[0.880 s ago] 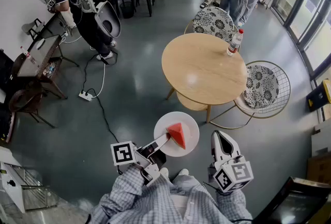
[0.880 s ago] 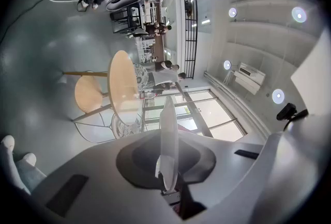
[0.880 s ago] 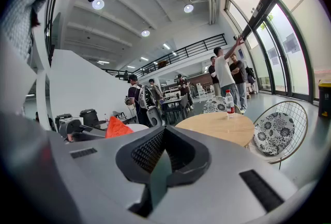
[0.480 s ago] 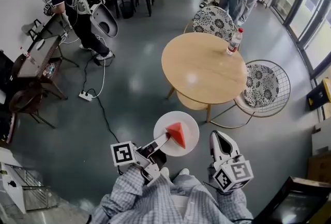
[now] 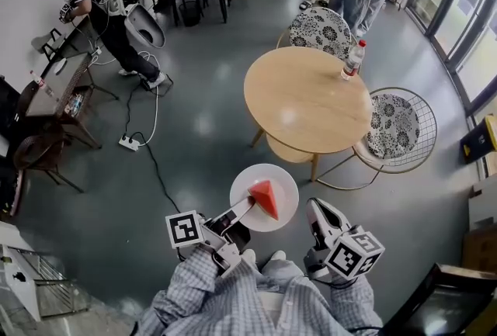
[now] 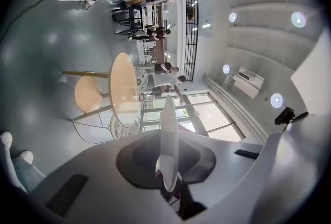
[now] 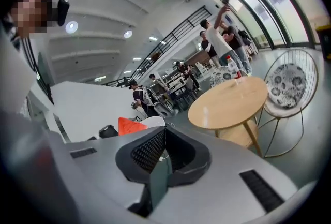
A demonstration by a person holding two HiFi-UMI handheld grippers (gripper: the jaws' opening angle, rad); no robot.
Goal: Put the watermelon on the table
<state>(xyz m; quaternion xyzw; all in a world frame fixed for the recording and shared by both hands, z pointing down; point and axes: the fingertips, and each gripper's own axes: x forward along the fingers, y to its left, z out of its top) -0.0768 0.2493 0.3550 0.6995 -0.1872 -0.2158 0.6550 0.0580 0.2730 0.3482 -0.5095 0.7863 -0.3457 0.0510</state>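
A red watermelon slice [image 5: 264,197] lies on a white plate [image 5: 283,181] held out in front of me above the floor. My left gripper [image 5: 250,205] is shut on the plate's near-left rim; in the left gripper view the plate [image 6: 168,140] shows edge-on between the jaws. My right gripper [image 5: 314,207] is shut and holds nothing, just right of the plate; its view shows the slice [image 7: 132,125] and the plate [image 7: 153,121] to its left. The round wooden table [image 5: 307,102] stands ahead, apart from the plate, also seen as the table [image 7: 230,101].
A water bottle [image 5: 352,61] stands near the table's far right edge. Patterned wire chairs sit behind [image 5: 321,32] and to the right [image 5: 392,129] of it. A power strip and cable [image 5: 128,143] lie on the floor at left. People stand at the back.
My right gripper has shifted a little to the left and rolled. The plate with the slice stays in the left gripper's hold. A person at back left has walked on.
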